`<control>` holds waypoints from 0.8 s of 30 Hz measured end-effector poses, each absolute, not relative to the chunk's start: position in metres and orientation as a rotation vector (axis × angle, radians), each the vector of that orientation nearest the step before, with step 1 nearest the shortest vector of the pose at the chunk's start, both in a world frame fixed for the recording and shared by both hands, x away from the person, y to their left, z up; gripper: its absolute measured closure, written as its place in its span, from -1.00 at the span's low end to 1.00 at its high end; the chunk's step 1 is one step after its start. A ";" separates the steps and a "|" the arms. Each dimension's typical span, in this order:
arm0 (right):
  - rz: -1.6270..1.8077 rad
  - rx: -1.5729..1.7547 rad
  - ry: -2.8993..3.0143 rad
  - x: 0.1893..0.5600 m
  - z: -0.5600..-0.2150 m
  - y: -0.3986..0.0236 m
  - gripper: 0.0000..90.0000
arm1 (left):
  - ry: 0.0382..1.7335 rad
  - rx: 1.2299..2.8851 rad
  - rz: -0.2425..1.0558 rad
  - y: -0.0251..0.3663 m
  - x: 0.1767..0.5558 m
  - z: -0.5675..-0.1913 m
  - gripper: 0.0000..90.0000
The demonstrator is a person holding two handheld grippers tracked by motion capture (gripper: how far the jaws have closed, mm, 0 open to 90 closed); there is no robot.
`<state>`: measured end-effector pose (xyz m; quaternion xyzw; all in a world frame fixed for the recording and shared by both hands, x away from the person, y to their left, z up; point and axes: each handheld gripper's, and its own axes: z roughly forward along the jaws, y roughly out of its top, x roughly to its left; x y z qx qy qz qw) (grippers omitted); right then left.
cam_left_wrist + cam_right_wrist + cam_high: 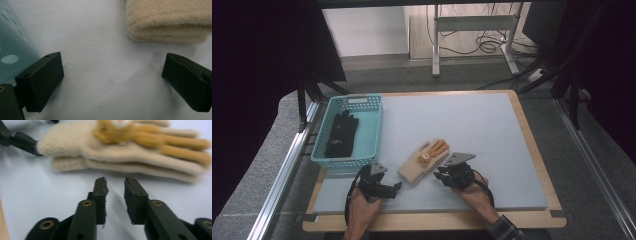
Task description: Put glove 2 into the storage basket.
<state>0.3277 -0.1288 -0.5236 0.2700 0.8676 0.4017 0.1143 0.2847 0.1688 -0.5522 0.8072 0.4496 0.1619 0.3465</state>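
right gripper view: your right gripper (115,192) sits slightly parted and empty just short of the gloves (125,152), left gripper (112,82) spread wide at the cuff; close now and you'd pinch mat (472,130), not fabric.

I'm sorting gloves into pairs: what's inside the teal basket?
In the teal basket lie black gloves, bunched at its left side on the bare floor. How many there are, and anything under them, is covered.

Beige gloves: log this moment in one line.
beige gloves: stacked on mat, free | left gripper: open, near cuff | right gripper: slightly open, empty | black gloves: in teal basket
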 end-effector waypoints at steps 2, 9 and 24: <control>1.175 0.809 2.519 0.328 -0.520 -0.139 0.43 | 1.166 2.095 0.420 0.169 0.285 -0.552 -0.91; 1.153 0.889 2.444 0.329 -0.511 -0.176 0.04 | 1.167 2.096 0.419 0.169 0.285 -0.552 -0.91; 1.015 1.023 2.334 0.336 -0.522 -0.243 -0.45 | 1.167 2.097 0.416 0.169 0.285 -0.552 -0.92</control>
